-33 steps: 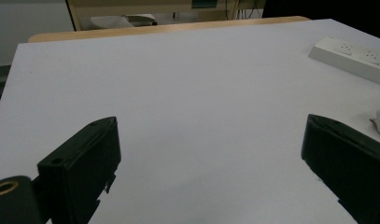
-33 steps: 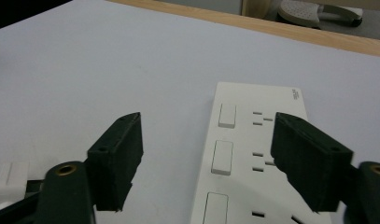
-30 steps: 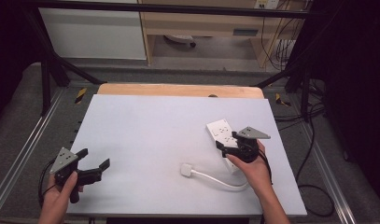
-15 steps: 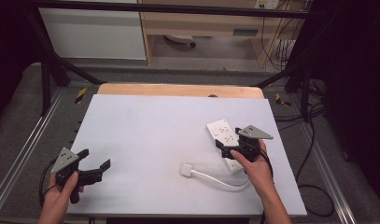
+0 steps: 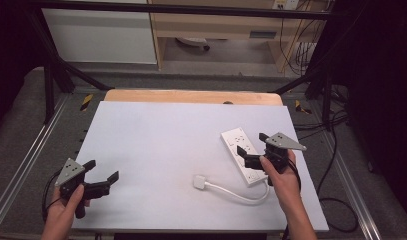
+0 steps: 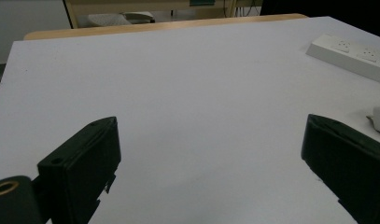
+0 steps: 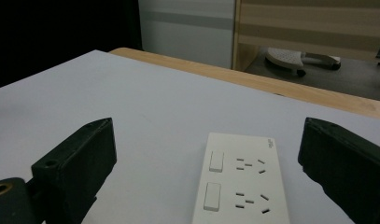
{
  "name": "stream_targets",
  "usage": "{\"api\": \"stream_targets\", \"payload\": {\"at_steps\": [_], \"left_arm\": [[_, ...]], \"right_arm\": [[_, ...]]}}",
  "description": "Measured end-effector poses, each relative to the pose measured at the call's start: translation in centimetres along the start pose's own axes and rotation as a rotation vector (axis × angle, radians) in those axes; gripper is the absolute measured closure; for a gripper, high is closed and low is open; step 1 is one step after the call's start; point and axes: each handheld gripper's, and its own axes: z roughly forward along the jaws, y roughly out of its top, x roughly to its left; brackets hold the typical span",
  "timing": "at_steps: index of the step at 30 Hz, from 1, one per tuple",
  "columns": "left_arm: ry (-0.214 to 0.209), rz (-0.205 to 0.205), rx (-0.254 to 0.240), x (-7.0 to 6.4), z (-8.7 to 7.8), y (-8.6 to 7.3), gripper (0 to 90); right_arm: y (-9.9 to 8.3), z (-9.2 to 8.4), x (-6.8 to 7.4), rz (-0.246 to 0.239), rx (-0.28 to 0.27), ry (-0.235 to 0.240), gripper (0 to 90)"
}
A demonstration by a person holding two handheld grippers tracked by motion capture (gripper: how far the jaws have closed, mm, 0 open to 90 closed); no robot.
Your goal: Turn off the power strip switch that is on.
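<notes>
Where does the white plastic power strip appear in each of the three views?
High view: white plastic power strip lies right of centre, under the right gripper.
Left gripper view: upper right corner.
Right gripper view: bottom centre, between the open jaws.
Shared landmark: the wooden table edge behind the white board.

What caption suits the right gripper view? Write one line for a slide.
Open right hand-held gripper poised over a white rectangular plastic power strip on the white table.

Broad bare table (image 5: pixel 156 145) between hands; only power strip (image 5: pixel 242 155) and plug (image 5: pixel 199 181) obstruct right.
</notes>
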Motion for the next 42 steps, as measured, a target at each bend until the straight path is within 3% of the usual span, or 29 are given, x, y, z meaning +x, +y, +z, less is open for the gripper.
{"api": "stream_targets", "payload": {"at_steps": [24, 34, 42], "left_arm": [[-0.001, -0.01, -0.014, 0.0, -0.3, 0.1, 4.6], [-0.001, -0.012, -0.017, 0.0, -0.3, 0.1, 4.6], [-0.001, -0.011, -0.017, 0.0, -0.3, 0.1, 4.6]], "right_arm": [[-0.8, -4.1, -2.5, 0.011, -0.028, -0.055, 5.3], [-2.1, -5.5, -3.9, -0.003, -0.036, -0.093, 5.7], [-3.5, -5.6, -4.8, -0.01, -0.015, -0.107, 4.0]]}}
